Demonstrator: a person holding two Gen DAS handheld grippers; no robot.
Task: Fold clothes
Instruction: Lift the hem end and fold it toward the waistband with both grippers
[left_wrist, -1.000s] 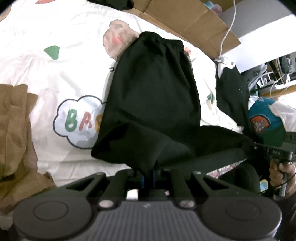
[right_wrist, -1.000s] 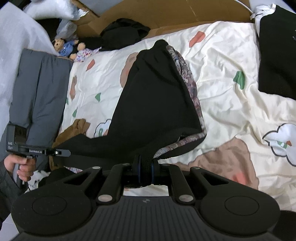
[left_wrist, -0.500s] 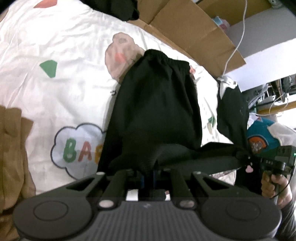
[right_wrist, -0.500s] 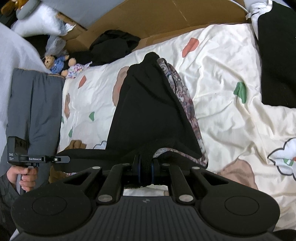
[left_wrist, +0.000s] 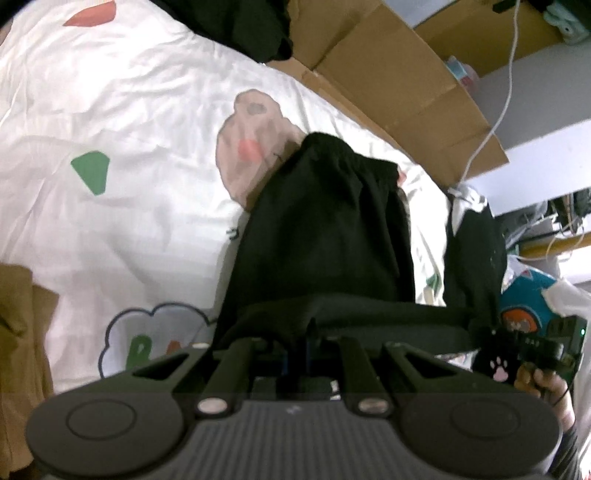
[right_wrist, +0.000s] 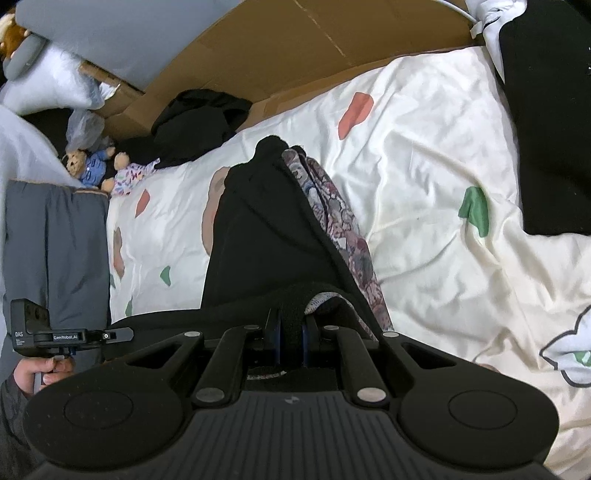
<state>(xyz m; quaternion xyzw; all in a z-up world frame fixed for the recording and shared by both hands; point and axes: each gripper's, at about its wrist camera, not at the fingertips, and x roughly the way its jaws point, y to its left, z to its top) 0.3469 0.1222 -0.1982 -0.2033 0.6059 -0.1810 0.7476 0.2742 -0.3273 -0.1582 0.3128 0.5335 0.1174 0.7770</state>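
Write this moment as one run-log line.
left gripper: shut on black shorts | right gripper: shut on black shorts | near hem lifted off bedsheet

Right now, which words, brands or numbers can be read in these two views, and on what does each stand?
"GenRobot.AI": on the arm of the left hand-held gripper.
"DAS": on its camera block; the smaller lines beneath are too small to read.
"BA": coloured letters in the cloud print on the bedsheet, the rest hidden by the black shorts.
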